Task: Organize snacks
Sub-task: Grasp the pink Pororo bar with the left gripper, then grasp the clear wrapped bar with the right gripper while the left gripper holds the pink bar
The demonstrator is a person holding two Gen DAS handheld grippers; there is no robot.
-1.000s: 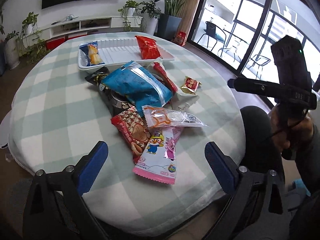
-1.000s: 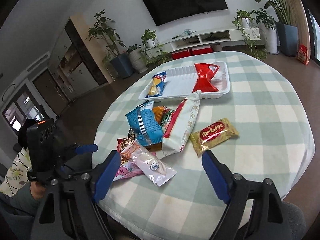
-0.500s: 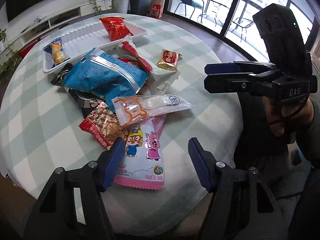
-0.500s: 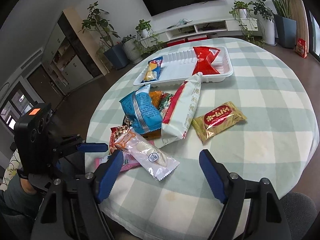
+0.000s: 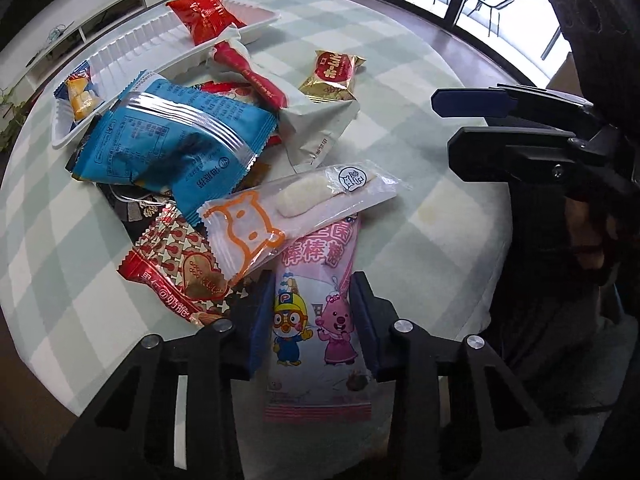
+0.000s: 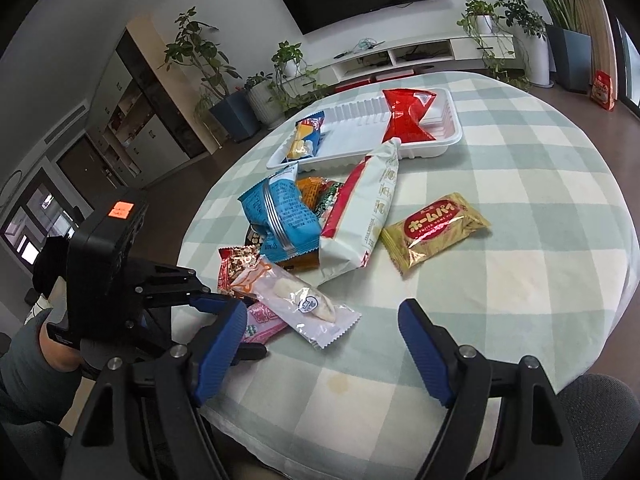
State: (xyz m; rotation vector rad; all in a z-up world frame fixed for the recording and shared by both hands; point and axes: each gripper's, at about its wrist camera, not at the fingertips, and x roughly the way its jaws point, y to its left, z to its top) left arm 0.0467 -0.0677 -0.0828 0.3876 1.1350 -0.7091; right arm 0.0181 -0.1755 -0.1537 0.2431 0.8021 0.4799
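Left wrist view: left gripper (image 5: pixel 310 316) straddles the pink cartoon packet (image 5: pixel 316 320) at the near table edge, jaws just closing, pads beside its long edges, contact not confirmed. Right gripper (image 6: pixel 324 354) hangs open and empty. Judged step: grasp; next, clamp, lift from under the clear wrapper (image 5: pixel 296 208), carry to the far white tray (image 5: pixel 132 60).

- Left gripper (image 5: pixel 312 316): pointed steeply down at the near edge of the table, its blue pads either side of the pink snack packet (image 5: pixel 316 320). Jaws have just been closing and stand narrow; the packet lies between them. Whether the pads press on it cannot be told.
- Left hand (image 6: pixel 60 354): grey sleeve, wrapped round the gripper's handle at the near left.
- Right gripper (image 6: pixel 322 350): tilted moderately down over the near right of the table, jaws standing wide apart, nothing between the pads.
- Right hand (image 5: pixel 592 236): closed round its handle, dark sleeve below.
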